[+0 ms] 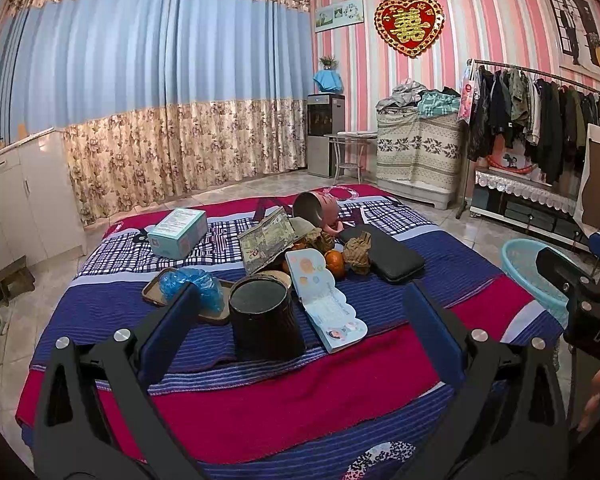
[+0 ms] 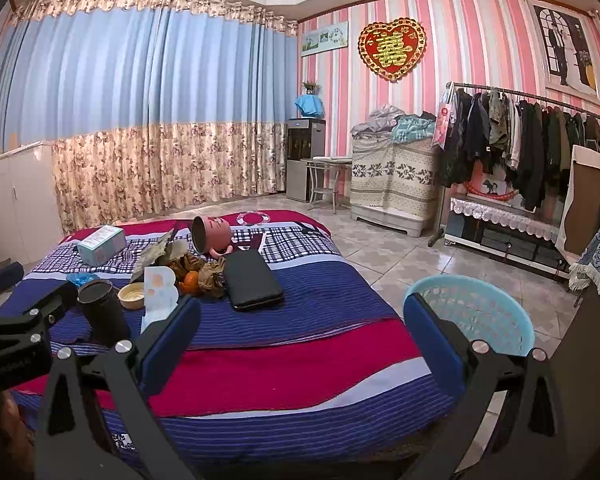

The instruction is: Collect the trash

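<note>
Both grippers wide open, nothing held. Crumpled brown paper wad (image 1: 358,250) well ahead of left gripper (image 1: 300,320) fingers, beside glossy orange fruit (image 1: 334,263). Probably light, soft, crushable: best pinched across the middle. Light blue plastic basket (image 2: 476,312) just beyond right gripper (image 2: 302,330).

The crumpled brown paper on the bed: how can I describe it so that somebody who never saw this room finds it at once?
Start at the bed with the red and blue striped cover and find the heap of things in its middle. The crumpled brown paper lies at the right of the heap, between the orange fruit and the flat black case. It alone is a wrinkled, dull brown wad.
</note>
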`<action>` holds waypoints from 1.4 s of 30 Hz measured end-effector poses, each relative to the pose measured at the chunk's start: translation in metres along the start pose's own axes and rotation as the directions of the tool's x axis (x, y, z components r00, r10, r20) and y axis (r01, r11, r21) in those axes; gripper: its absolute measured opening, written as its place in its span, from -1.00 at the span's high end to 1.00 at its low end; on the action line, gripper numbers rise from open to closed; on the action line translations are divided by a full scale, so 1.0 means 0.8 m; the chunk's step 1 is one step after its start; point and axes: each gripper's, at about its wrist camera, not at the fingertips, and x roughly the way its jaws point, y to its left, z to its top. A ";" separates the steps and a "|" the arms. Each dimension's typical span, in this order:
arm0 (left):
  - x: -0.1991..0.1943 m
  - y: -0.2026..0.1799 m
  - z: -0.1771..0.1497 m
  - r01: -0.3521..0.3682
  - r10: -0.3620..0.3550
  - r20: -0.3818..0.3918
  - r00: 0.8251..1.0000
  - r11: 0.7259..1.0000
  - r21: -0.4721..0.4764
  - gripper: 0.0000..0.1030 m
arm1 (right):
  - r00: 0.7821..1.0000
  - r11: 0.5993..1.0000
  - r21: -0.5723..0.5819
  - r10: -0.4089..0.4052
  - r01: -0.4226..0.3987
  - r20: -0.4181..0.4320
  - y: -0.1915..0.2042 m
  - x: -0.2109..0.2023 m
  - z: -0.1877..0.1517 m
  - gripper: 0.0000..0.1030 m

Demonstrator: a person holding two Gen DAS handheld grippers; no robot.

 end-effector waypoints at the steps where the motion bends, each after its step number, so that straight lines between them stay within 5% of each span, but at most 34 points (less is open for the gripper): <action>1: -0.001 -0.001 0.000 0.000 0.000 0.002 1.000 1.000 0.001 -0.90 | 1.000 1.000 0.000 0.000 0.000 0.000 0.000 0.000 0.000 -0.92; 42: -0.006 0.000 0.002 -0.006 0.006 0.008 1.000 1.000 -0.001 -0.90 | 1.000 1.000 -0.006 0.003 -0.003 -0.001 0.005 0.000 -0.001 -0.92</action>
